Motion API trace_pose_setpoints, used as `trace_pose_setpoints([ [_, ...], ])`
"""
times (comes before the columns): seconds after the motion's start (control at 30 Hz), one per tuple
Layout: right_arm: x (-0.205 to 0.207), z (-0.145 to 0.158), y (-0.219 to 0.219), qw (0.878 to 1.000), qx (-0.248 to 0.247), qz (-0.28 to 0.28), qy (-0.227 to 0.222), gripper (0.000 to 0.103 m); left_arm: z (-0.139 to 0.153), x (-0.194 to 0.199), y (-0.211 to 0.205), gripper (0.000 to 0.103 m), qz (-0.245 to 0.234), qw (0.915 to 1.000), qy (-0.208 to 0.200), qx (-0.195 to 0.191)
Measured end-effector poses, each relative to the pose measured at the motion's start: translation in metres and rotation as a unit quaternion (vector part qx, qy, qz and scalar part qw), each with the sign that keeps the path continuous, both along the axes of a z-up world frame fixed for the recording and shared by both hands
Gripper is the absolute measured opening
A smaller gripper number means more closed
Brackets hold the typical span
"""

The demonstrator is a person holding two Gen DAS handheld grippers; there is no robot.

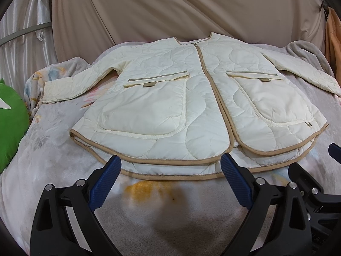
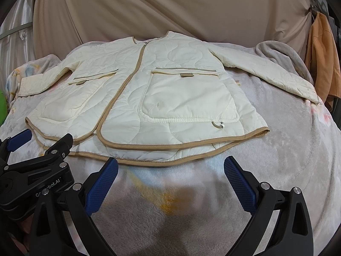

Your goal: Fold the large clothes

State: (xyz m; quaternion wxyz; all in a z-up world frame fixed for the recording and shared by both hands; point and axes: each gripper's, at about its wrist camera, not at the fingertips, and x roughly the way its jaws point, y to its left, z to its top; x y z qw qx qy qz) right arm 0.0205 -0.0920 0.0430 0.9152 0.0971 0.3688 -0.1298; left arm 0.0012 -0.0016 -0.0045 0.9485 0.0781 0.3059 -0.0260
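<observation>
A cream quilted jacket (image 1: 191, 98) with tan trim lies flat and face up on the bed, zipped, both sleeves spread out to the sides. The right wrist view shows the same jacket (image 2: 149, 98). My left gripper (image 1: 170, 166) hovers open just short of the jacket's bottom hem, its blue pads empty. My right gripper (image 2: 170, 168) is also open, level with the hem, holding nothing. The left gripper's body (image 2: 42, 155) shows at the left of the right wrist view. The right gripper's edge (image 1: 334, 151) peeks in at the right of the left wrist view.
A grey floral blanket (image 1: 53, 149) covers the bed. A green cushion (image 1: 10, 121) sits at the left edge. A beige curtain (image 1: 170, 10) hangs behind the bed, and an orange garment (image 2: 321, 64) hangs at the far right. A crumpled grey blanket (image 2: 277, 51) lies by the right sleeve.
</observation>
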Motion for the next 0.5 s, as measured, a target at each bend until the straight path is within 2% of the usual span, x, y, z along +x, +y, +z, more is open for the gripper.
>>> trace_pose_setpoints([
  [0.5, 0.0008, -0.0004, 0.0007, 1.0, 0.0, 0.0, 0.001, 0.098, 0.0001, 0.0001, -0.0005, 0.092, 0.0, 1.0, 0.0, 0.001],
])
